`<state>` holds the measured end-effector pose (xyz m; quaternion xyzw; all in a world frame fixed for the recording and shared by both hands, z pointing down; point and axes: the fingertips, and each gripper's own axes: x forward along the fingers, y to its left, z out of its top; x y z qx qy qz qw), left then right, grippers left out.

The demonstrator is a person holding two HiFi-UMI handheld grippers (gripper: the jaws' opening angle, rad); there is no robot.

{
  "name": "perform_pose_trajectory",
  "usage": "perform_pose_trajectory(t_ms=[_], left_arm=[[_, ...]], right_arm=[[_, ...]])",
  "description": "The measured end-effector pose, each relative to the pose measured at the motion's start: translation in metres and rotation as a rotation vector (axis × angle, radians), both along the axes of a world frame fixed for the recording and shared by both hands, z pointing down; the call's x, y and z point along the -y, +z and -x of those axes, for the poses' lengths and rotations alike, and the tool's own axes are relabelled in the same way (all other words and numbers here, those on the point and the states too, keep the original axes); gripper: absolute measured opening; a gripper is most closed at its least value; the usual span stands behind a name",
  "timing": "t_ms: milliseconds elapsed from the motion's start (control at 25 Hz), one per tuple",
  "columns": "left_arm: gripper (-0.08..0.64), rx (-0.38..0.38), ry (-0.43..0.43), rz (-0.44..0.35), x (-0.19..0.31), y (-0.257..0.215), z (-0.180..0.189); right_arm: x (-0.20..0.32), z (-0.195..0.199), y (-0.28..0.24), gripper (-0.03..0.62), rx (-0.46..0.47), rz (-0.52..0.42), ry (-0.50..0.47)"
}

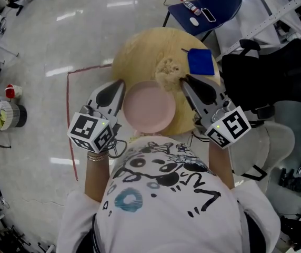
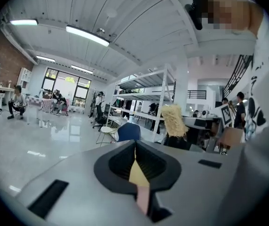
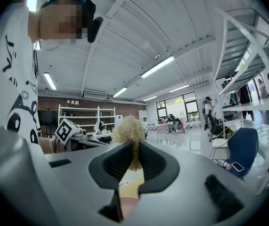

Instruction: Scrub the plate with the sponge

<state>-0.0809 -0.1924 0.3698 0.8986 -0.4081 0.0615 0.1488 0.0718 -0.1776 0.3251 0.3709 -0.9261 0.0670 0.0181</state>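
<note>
So we've got both hands out in front of the chest, grippers pointing forward, roughly level and angled in toward each other. Our left gripper [image 1: 120,87] is pinched onto the left rim of the pink plate [image 1: 149,108], holding it over the round tabletop [image 1: 140,49]. Our right gripper [image 1: 184,81] is clamped on the fuzzy yellow sponge [image 1: 167,71], right at the plate's far right edge.

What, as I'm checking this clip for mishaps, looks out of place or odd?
Nothing spilled or broken. The right gripper pinches a frayed, straw-coloured scrubber, while a blue square pad lies untouched on the round table; the left gripper holds the pink plate by its rim.
</note>
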Motion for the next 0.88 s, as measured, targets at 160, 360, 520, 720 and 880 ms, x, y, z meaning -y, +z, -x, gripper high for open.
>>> perform_pose_trajectory(t_ms=[160,360,520,720,880], left_arm=[[0.02,0.003,0.027,-0.062,-0.001,-0.019,-0.007],[0.02,0.004,0.066,-0.118,-0.003,-0.042,-0.013],[0.02,-0.005,0.094,-0.13,-0.003,-0.047,-0.017],[0.02,-0.022,0.121,-0.123,-0.006,-0.047,-0.021],[0.02,-0.019,0.135,-0.13,-0.005,-0.048,-0.023]], right_arm=[[0.001,-0.009,-0.016,0.052,0.044,-0.024,0.011],[-0.001,-0.015,-0.036,0.052,0.089,-0.067,0.016],[-0.003,-0.015,-0.045,0.052,0.093,-0.098,0.005],[-0.005,-0.014,-0.047,0.052,0.087,-0.113,0.002],[-0.005,-0.013,-0.047,0.052,0.078,-0.119,-0.001]])
